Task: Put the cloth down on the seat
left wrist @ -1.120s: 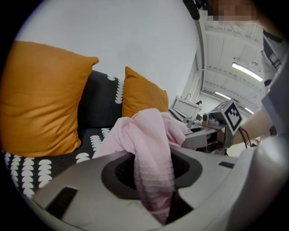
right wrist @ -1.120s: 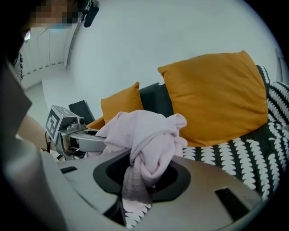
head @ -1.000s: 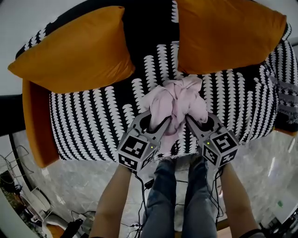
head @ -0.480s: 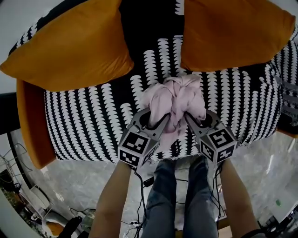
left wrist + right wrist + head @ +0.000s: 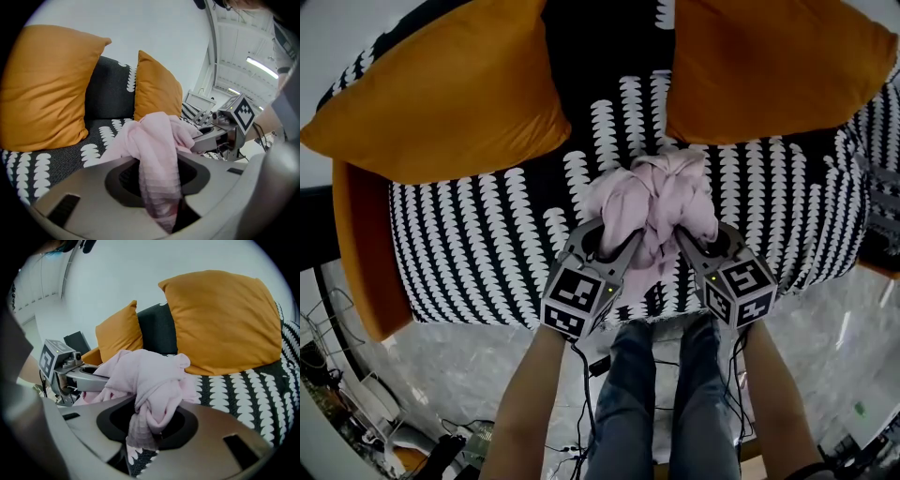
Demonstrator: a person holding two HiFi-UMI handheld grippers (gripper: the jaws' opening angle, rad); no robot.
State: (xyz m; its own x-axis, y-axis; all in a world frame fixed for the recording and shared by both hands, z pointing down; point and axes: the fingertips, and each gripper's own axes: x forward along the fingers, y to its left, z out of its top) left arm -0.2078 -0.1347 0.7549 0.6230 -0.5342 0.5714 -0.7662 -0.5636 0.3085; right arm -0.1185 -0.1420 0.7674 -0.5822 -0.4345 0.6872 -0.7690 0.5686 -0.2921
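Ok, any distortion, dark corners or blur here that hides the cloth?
Head view: strong fisheye bend, dim, yet the pink cloth reads clearly. Left gripper view: black corners, cloth nearest the lens slightly soft. Right gripper view: same black corners, cloth sharp.

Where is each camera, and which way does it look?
Left gripper view: on the left gripper, facing the cushions; its fingers grip the cloth.
Right gripper view: on the right gripper, facing cushions; fingers grip cloth too.
Head view: on the person's head, looking down at the seat; arms, legs, grippers show.
Gripper views share: cloth, cushions, the other gripper.
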